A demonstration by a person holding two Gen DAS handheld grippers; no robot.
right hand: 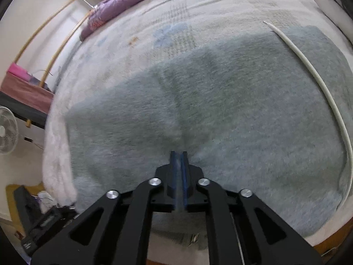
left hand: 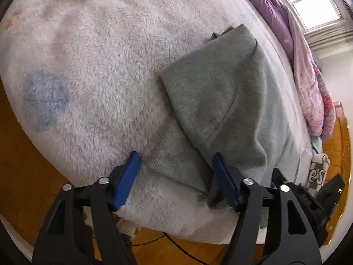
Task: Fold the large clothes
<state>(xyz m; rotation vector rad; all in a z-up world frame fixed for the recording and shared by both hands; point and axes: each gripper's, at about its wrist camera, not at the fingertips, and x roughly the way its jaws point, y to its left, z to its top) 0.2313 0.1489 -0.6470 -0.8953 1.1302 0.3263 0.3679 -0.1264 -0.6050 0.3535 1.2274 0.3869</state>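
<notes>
Bed: we see a white fleece blanket (left hand: 92, 50) covering it.
Garment: our grey sweatshirt (left hand: 216, 92) lies on the blanket.
Left gripper (left hand: 176, 172): apart over the sweatshirt's hem.
Right gripper (right hand: 178, 154): nearly together, pinching sweatshirt fabric.
Room: purple quilt (left hand: 271, 11) beyond the sweatshirt, by the window (left hand: 317, 6).

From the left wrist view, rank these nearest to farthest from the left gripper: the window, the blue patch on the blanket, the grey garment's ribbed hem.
Ranked from the left gripper:
1. Grey garment's ribbed hem, lying between the open fingers.
2. Blue patch on the white fleece blanket, out to the left.
3. Window, far upper right, beyond the purple quilt.
</notes>
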